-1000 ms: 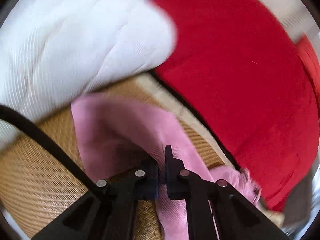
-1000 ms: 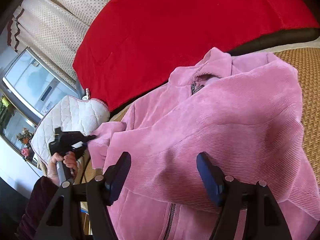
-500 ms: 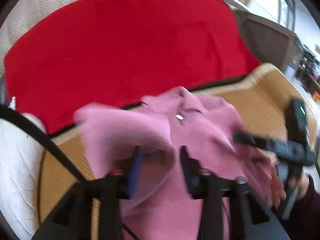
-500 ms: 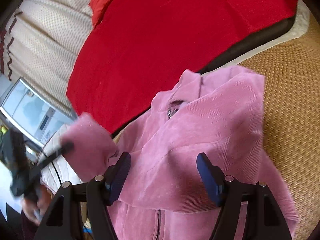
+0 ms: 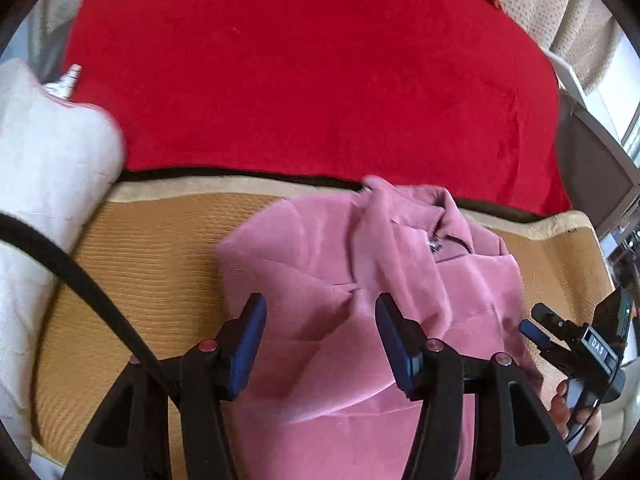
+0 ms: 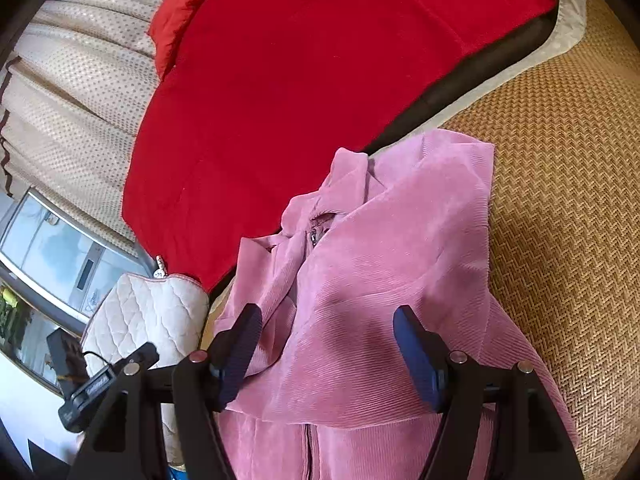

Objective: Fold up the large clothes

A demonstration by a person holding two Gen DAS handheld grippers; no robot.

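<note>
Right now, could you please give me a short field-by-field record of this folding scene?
garment: pink corduroy jacket, zip front, collar toward the red blanket
fold state: both sleeves laid inward over the front; not yet folded lengthwise
surface: woven straw mat
behind: red blanket
beside: white quilted cushion
left gripper: jaws opening, nothing pinched, jacket below them
right gripper: jaws apart above the jacket, holding nothing
</note>
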